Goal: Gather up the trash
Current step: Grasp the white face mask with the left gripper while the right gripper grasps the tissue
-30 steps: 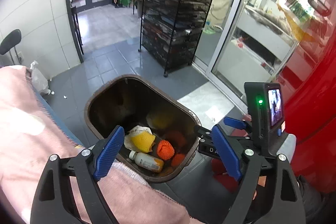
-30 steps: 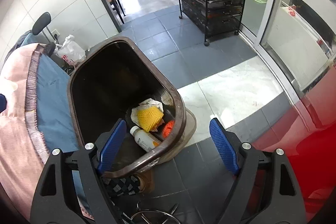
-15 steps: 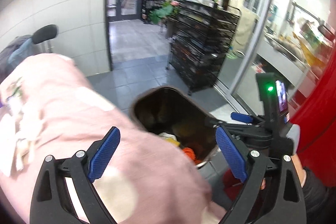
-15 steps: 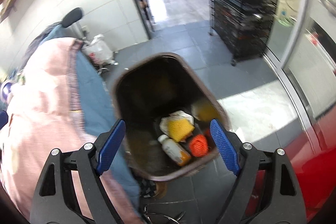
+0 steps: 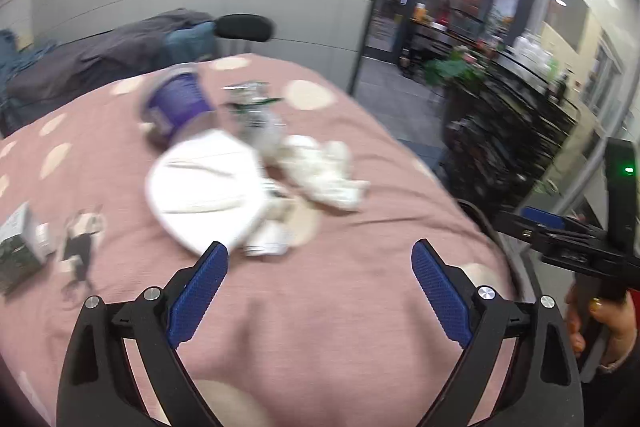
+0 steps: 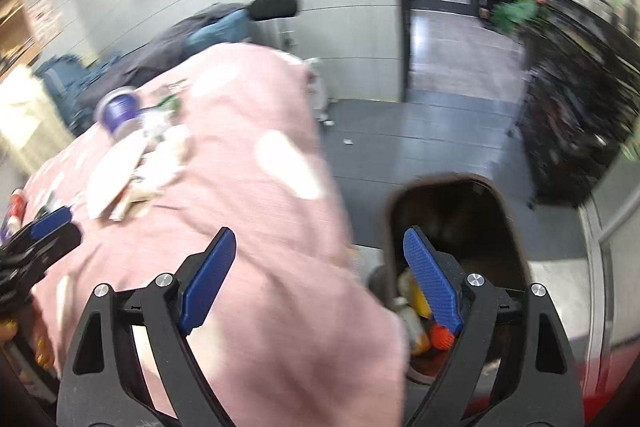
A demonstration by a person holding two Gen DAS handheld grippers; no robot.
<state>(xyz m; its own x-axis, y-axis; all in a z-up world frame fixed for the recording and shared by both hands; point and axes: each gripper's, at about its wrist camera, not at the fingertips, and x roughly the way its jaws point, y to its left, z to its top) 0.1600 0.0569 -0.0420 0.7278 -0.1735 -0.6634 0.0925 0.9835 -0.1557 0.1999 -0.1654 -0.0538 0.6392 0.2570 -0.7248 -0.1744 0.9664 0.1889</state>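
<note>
1. The left gripper (image 5: pixel 320 279) hangs above a table covered by a pink cloth (image 5: pixel 340 307) with pale spots; its jaws are spread wide and empty.
2. Ahead of it on the cloth lies the trash: a white paper plate (image 5: pixel 206 187), a purple cup (image 5: pixel 178 105) tipped on its side just behind the plate, a crushed clear plastic bottle (image 5: pixel 256 115) beside the cup, and crumpled white tissue (image 5: pixel 324 173) to the right of the plate.
3. Small paper scraps (image 5: pixel 268 239) lie at the plate's near edge, close to the left fingertip.
4. Further left on the cloth sit a small box (image 5: pixel 20 243) and a dark, blurred wrapper (image 5: pixel 80 243); what they are is hard to tell.
5. The right gripper (image 6: pixel 318 283) is also released, with nothing between its jaws, held over the cloth's edge where it drapes down.
6. Past its right finger stands a brown trash bin (image 6: pixel 516 239) on the grey tiled floor (image 6: pixel 420 143), just beside the table.
7. Inside the bin are a pale bottle (image 6: pixel 412 323), something yellow (image 6: pixel 420 297) and an orange ball-like piece (image 6: pixel 440 337).
8. The same plate (image 6: pixel 116 167) and purple cup (image 6: pixel 118 109) show blurred at the left of the right wrist view.
9. A dark wire rack (image 6: pixel 572 115) stands across the floor
</note>
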